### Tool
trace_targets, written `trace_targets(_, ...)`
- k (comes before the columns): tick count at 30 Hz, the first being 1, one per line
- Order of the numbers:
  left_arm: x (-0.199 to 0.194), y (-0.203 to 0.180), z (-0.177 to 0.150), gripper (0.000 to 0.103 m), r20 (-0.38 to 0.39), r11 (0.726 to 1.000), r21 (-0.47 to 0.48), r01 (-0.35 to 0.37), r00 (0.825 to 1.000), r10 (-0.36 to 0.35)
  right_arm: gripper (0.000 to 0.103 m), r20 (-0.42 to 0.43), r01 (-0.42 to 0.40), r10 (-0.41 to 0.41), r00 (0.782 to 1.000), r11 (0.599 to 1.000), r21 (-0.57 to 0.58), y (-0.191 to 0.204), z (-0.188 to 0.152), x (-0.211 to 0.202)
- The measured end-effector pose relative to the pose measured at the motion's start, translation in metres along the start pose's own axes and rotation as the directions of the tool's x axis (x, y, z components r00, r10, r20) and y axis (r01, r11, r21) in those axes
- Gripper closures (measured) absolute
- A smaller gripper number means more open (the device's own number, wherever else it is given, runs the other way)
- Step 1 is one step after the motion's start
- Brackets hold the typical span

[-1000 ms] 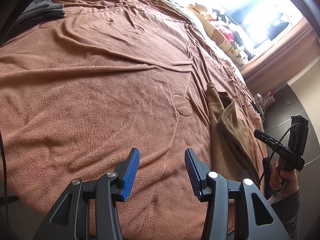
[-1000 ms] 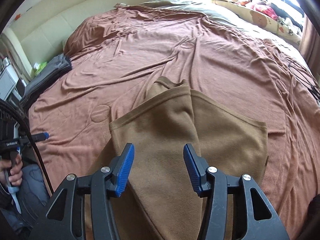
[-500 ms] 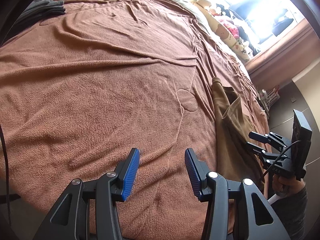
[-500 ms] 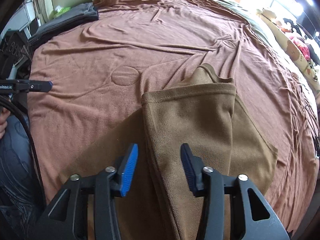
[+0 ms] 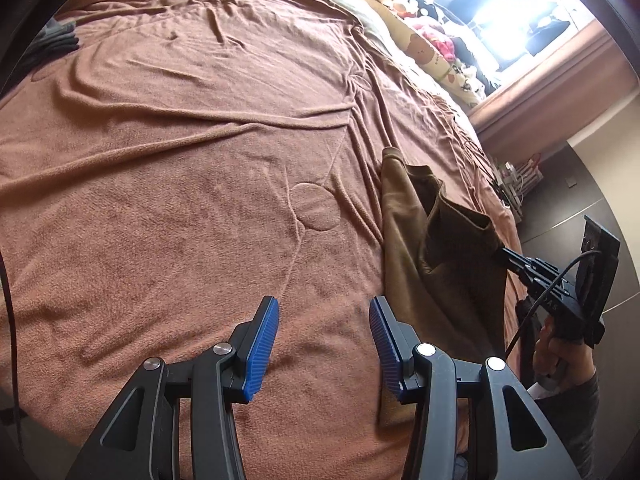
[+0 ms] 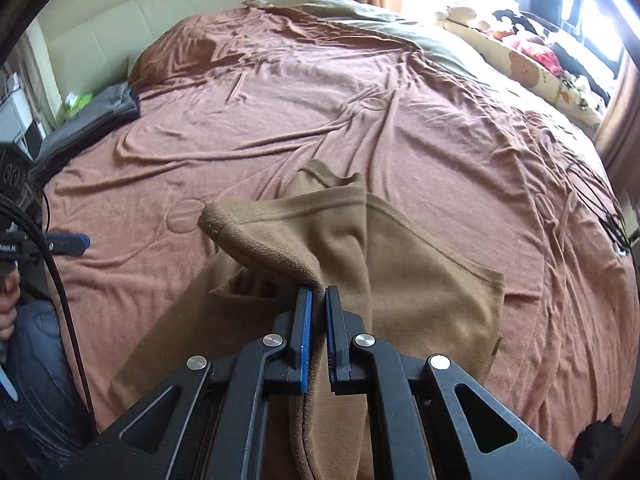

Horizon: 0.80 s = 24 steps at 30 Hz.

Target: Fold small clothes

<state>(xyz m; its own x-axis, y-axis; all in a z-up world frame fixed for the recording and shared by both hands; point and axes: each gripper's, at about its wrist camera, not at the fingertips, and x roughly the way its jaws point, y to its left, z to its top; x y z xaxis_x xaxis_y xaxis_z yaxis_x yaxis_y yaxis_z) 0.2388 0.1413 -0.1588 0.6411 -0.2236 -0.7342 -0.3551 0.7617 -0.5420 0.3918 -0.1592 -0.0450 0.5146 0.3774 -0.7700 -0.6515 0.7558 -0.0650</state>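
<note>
Hard to say what kind of garment this actually is. The brown fleece garment (image 6: 420,280) is bunched and doubled over itself, so I can't tell sleeves from legs, and its near end drops out of the bottom of the right wrist view behind the gripper body. In the left wrist view only a narrow slice of it (image 5: 404,232) shows, foreshortened along the right side of the bed (image 5: 180,160), and the lower part is cut off by the left gripper's own frame.

What does show: it's a tan-brown, fuzzy fabric with a stitched hem running along one edge, lying on the rust-brown bed cover toward the near right edge of the bed. One fold of it is pulled up off the cover into a little tent.

The right gripper (image 6: 316,300) has its blue pads nearly together, pinching that raised fold edge. From the left wrist view you can see the same gripper (image 5: 506,254) poking into the lifted cloth, fingertips buried in it.

The left gripper (image 5: 323,332) is spread wide with nothing between the pads, hovering over bare bed cover just left of the garment.

A grey folded pile (image 6: 92,116) sits at the far left edge near the headboard, and stuffed toys (image 6: 532,52) line the window side, blown out by the light.
</note>
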Motion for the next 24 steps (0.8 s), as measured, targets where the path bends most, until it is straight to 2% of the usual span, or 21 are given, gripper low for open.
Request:
trace_targets(5,0.007,-0.014,0.003,0.054,-0.017,1.000,0.023,0.006,1.000,-0.006,0.100,0.066,-0.044,0.034,0.997,0.984,0.173,-0.045,-0.018,-0.014)
trace_targets(11,0.011,-0.025,0.004,0.054,-0.018,0.999,0.048,-0.008,1.000,0.009,0.101,0.118,-0.091,0.053,0.992,0.931,0.353,-0.096,-0.042,-0.015)
trace_targets(14,0.014,-0.024,0.005,0.054,-0.023,0.999,0.040,-0.016,1.000,0.017,0.101,0.132,-0.105,0.051,0.990,0.889,0.445,-0.121,-0.056,-0.010)
trace_targets(16,0.015,-0.023,0.004,0.054,-0.024,0.999,0.038,-0.030,0.999,0.030,0.101,0.131,-0.117,0.057,0.990,0.847,0.519,-0.138,-0.065,-0.001)
trace_targets(18,0.017,-0.022,0.004,0.054,-0.029,0.999,0.035,-0.035,0.999,0.036,0.100,0.097,-0.127,0.087,0.992,0.799,0.588,-0.153,-0.075,0.016)
trace_targets(21,0.019,-0.023,0.002,0.054,-0.034,0.998,0.040,-0.039,0.999,0.040,0.098,0.070,-0.142,0.127,0.989,0.754,0.641,-0.164,-0.086,0.030)
trace_targets(22,0.018,-0.023,0.001,0.054,-0.035,0.998,0.043,-0.040,0.999,0.041,0.095,0.078,-0.158,0.141,0.987,0.745,0.648,-0.165,-0.089,0.031)
trace_targets(24,0.018,-0.023,0.000,0.054,-0.036,0.998,0.045,-0.045,0.998,0.046,0.080,0.097,-0.180,0.156,0.983,0.726,0.664,-0.167,-0.092,0.031)
